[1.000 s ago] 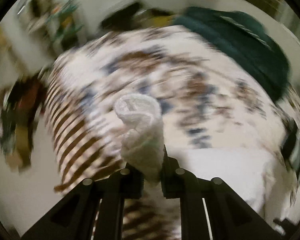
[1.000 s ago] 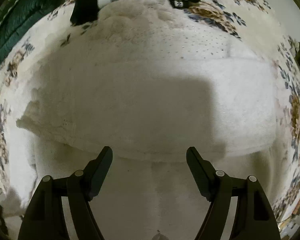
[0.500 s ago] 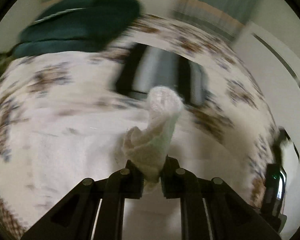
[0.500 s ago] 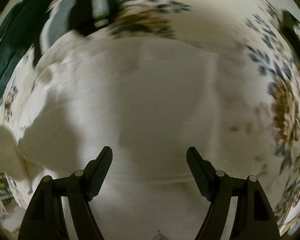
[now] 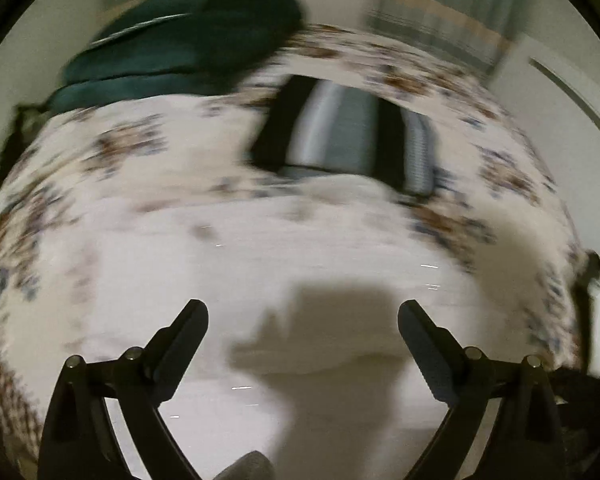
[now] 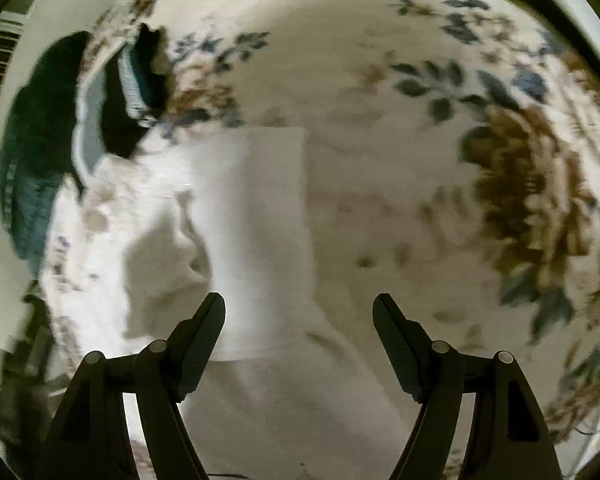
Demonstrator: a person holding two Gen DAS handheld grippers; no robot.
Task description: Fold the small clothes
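Note:
A white fuzzy garment lies spread on the floral bedspread, with a folded-over layer near the bottom of the left wrist view. My left gripper is open and empty just above it. In the right wrist view the same white garment lies flat with a folded edge at its left. My right gripper is open and empty over its near edge.
A black, grey and white striped garment lies folded beyond the white one; it also shows in the right wrist view. A dark green bundle sits at the bed's far left. Walls and a curtain stand behind the bed.
My left gripper was shut on a bunched corner of the white garment; it has carried it over, let go and opened. My right gripper stayed open and swung to the right.

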